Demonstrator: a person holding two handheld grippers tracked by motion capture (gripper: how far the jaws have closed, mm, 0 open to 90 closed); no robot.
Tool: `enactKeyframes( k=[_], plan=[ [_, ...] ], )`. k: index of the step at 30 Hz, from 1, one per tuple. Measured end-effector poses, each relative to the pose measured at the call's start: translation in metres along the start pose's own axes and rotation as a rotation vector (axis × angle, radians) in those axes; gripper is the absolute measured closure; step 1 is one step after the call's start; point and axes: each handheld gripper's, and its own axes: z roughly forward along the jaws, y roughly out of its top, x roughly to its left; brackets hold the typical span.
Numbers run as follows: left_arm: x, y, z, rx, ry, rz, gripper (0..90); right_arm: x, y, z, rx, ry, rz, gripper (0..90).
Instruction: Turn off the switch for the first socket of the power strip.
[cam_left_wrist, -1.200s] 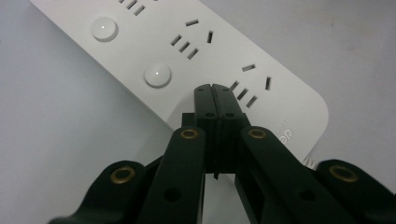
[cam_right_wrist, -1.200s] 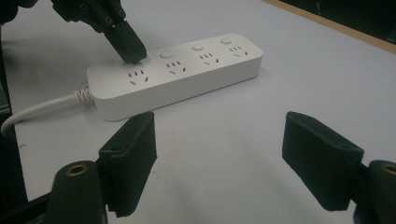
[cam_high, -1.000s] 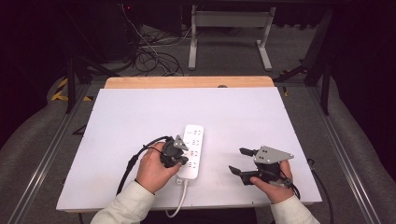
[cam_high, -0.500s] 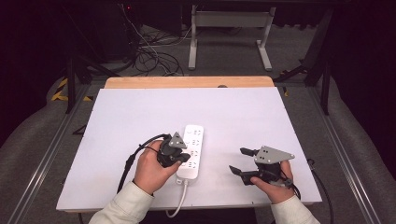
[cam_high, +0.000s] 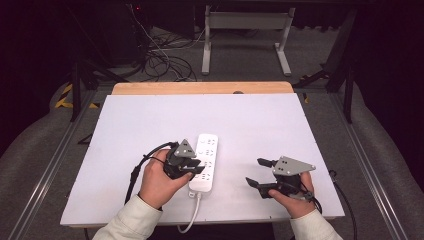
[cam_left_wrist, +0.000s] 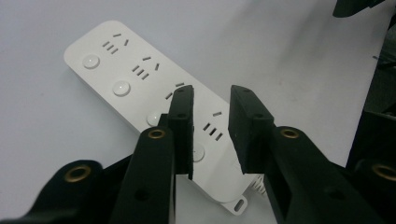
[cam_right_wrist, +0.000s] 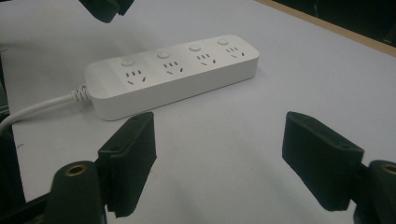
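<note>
A white power strip (cam_high: 208, 159) with several sockets and round buttons lies near the table's front middle, and its white cable (cam_high: 192, 216) runs off the front edge. My left gripper (cam_high: 196, 168) hovers over the strip's near half. Its jaws have just been opening and stand a small gap apart (cam_left_wrist: 212, 95) with nothing between them; the strip (cam_left_wrist: 123, 77) lies below. My right gripper (cam_high: 254, 171) rests to the right of the strip, wide open and empty (cam_right_wrist: 224, 135), facing the strip's side (cam_right_wrist: 173, 74).
The white table top (cam_high: 260, 120) has a wooden strip (cam_high: 200, 88) along its far edge. Black cables (cam_high: 137, 167) trail from the left gripper. Beyond the table are floor cables (cam_high: 165, 65) and a metal stand (cam_high: 245, 30).
The left gripper has lifted slightly above the power strip and its jaws have parted a little. The right gripper has kept still.
</note>
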Motion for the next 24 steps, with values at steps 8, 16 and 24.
enactKeyframes(
  k=[8, 16, 24],
  plan=[
    [-0.001, 0.0, -0.018, -0.069, -0.008, 0.006, 56.6, -0.001, 0.0, 0.0, -0.006, 0.0, -0.001, 26.2],
    [0.001, -0.005, -0.032, -0.123, 0.028, 0.022, 45.5, -0.001, 0.0, -0.001, -0.01, 0.001, 0.002, 25.9],
    [0.003, -0.014, -0.044, -0.229, 0.042, 0.033, 29.2, -0.001, 0.0, -0.002, -0.017, -0.002, 0.0, 25.5]
  ],
)
